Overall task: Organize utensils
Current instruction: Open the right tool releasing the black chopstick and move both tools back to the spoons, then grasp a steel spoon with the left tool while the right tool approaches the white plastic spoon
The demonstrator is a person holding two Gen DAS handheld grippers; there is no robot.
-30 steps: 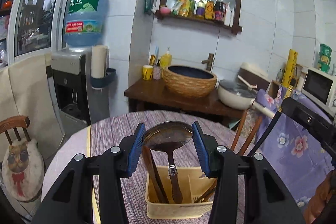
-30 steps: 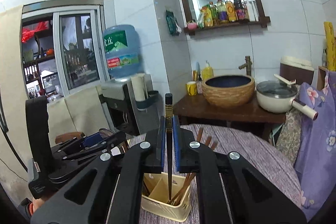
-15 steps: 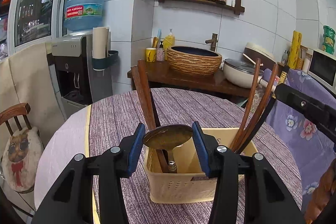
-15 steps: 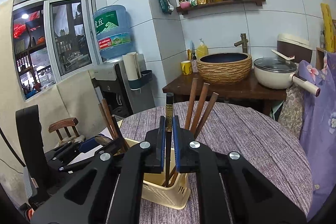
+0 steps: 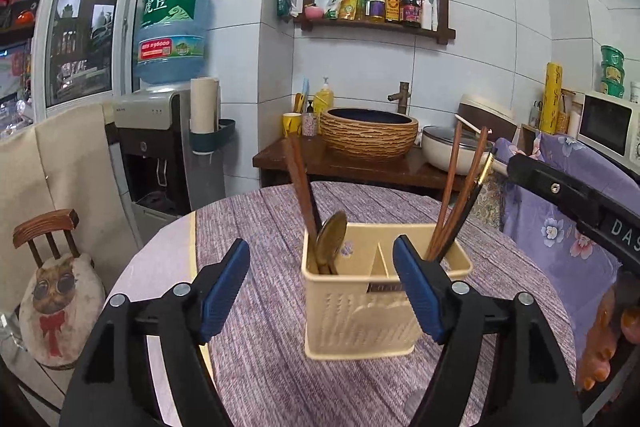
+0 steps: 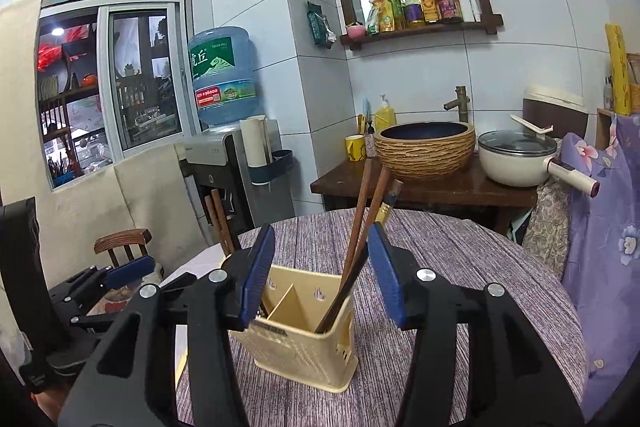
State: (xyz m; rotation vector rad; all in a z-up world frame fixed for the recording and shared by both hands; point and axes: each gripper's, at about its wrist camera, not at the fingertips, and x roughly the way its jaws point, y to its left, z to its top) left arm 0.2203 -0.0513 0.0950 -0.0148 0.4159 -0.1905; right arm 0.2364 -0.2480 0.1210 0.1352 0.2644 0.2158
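Observation:
A cream plastic utensil holder (image 5: 360,311) (image 6: 304,343) stands on the round table's purple striped cloth (image 5: 256,227). A brass-coloured spoon (image 5: 332,241) and dark brown chopsticks (image 5: 302,183) stand in its left compartment. Brown chopsticks (image 6: 360,207) and a black chopstick with a gold band (image 6: 386,213) lean in the right compartment. My left gripper (image 5: 320,251) is opening, its blue pads clear of the spoon and either side of the holder. My right gripper (image 6: 321,231) is opening too, and the black chopstick leans free between its pads.
Behind the table a dark wooden stand (image 5: 360,167) carries a woven basin and a white pot. A water dispenser (image 5: 160,147) and a small chair with a cat cushion (image 5: 52,291) stand on the left. Purple floral cloth (image 5: 560,247) and a person's hand (image 5: 608,339) are on the right.
Both grippers sank toward the holder and opened. The spoon left my left jaws into the left compartment. The black chopstick left my right jaws and leans in the right compartment.

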